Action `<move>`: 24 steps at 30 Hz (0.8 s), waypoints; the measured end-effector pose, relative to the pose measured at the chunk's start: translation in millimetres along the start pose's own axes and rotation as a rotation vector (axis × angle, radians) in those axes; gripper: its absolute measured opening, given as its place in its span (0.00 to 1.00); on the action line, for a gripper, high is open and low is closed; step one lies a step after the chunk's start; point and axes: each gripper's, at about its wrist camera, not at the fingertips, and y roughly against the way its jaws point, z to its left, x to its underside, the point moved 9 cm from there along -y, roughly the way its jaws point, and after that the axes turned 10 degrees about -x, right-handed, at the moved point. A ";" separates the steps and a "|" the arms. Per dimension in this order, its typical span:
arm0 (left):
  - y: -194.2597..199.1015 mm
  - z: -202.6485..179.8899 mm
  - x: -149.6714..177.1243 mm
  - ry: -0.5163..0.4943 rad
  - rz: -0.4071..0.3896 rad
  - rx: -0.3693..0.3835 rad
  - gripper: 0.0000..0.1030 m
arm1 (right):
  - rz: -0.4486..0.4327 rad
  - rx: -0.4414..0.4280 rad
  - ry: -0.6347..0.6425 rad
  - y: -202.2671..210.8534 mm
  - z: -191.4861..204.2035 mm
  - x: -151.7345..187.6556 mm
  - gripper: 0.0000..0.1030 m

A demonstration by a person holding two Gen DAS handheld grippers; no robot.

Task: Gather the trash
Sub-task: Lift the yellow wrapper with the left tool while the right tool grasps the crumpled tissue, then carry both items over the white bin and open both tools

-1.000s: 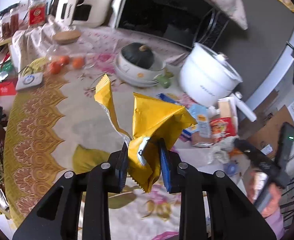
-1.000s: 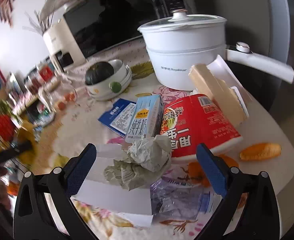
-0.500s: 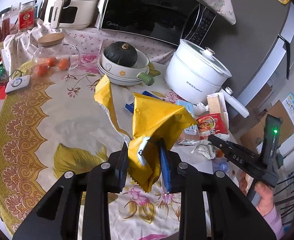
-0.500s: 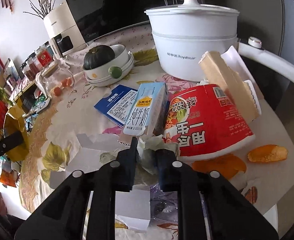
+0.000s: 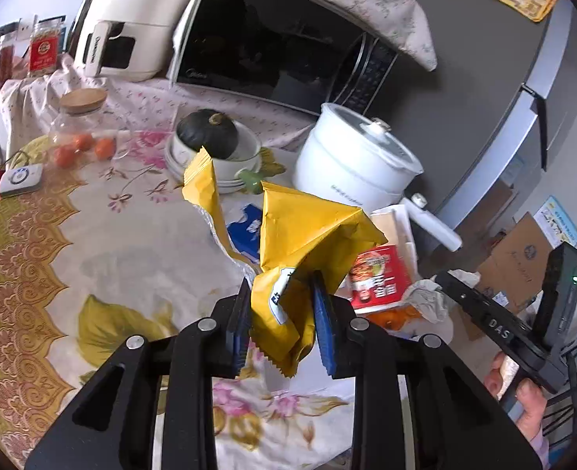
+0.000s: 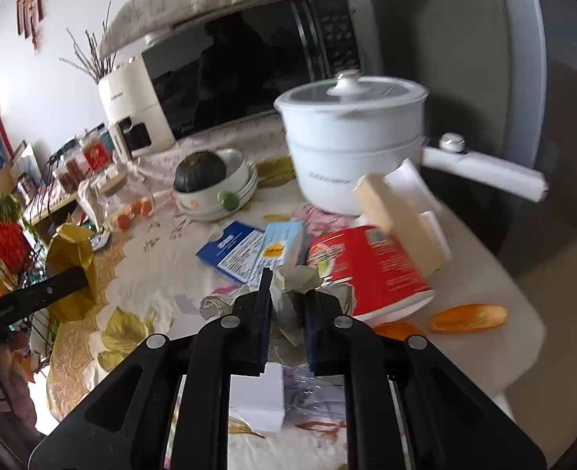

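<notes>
Left wrist view catches the person's hand gripping the right tool's handle; the right wrist view alone shows orange peels at the table's edge. The left gripper is clamped on a crumpled yellow snack wrapper, torn open, held above the floral cloth. The right gripper is pinched on a wad of greyish tissue, just in front of a red noodle cup lying on its side beside a milk carton.
</notes>
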 end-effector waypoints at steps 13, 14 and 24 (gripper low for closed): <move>-2.2 -75.2 9.3 -0.069 -0.023 0.111 0.28 | 0.022 0.192 -0.034 81.8 -73.7 39.5 0.15; -2.9 -80.2 11.2 -0.077 -0.020 0.116 0.28 | 0.037 0.206 -0.039 85.8 -79.9 47.4 0.15; -14.4 -142.6 34.0 -0.166 0.013 0.182 0.28 | 0.178 0.251 -0.134 103.6 -123.8 116.3 0.41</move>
